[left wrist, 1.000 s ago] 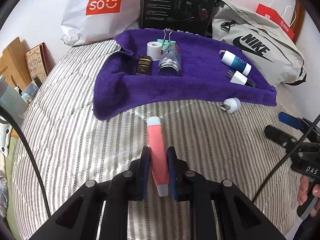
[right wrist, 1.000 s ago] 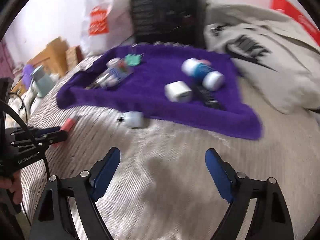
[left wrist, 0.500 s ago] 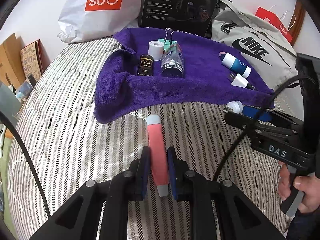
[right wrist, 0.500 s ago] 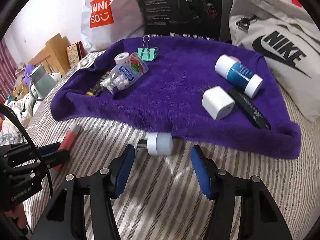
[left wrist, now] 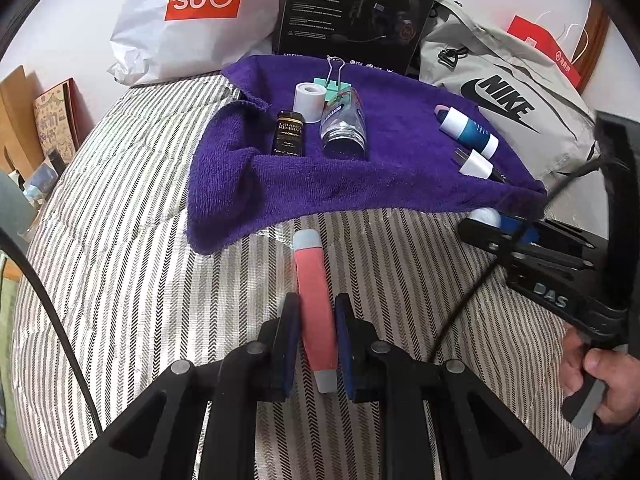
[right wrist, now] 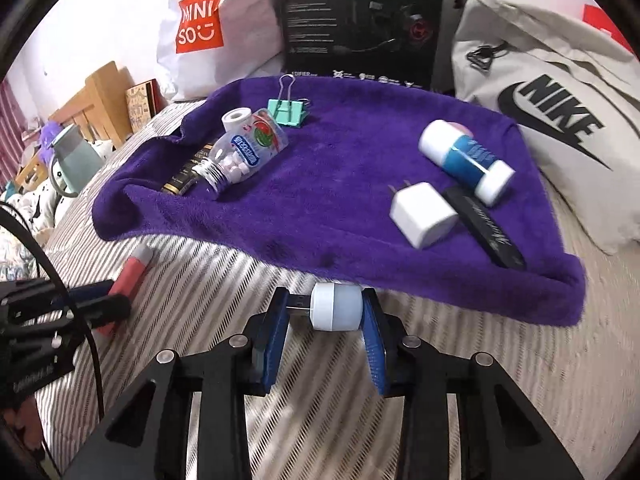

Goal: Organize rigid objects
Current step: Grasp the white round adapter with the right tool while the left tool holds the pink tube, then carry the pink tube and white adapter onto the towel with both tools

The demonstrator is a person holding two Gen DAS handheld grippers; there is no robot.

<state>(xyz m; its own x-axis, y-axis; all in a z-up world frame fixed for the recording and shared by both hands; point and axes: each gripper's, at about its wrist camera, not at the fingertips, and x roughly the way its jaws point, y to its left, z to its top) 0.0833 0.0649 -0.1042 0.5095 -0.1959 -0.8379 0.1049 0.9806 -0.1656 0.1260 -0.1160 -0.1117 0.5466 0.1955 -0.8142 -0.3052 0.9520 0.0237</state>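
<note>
Right gripper (right wrist: 326, 316) had advanced to purple towel's (right wrist: 340, 200) near edge, jaws narrowed from wide spread to bracket white round USB adapter (right wrist: 334, 307) on striped bed (right wrist: 500, 380); contact unclear. Left gripper (left wrist: 316, 332) kept pinching pink-and-grey tube (left wrist: 314, 308). Both likely towel-bound next.

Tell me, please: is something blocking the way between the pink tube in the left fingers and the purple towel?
Nothing visible. The pink tube points at the purple towel, with only bare striped bedcover between them.

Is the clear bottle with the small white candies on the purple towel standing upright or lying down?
Lying down. The bottle rests on its side on the towel, candies gathered near its neck.
</note>
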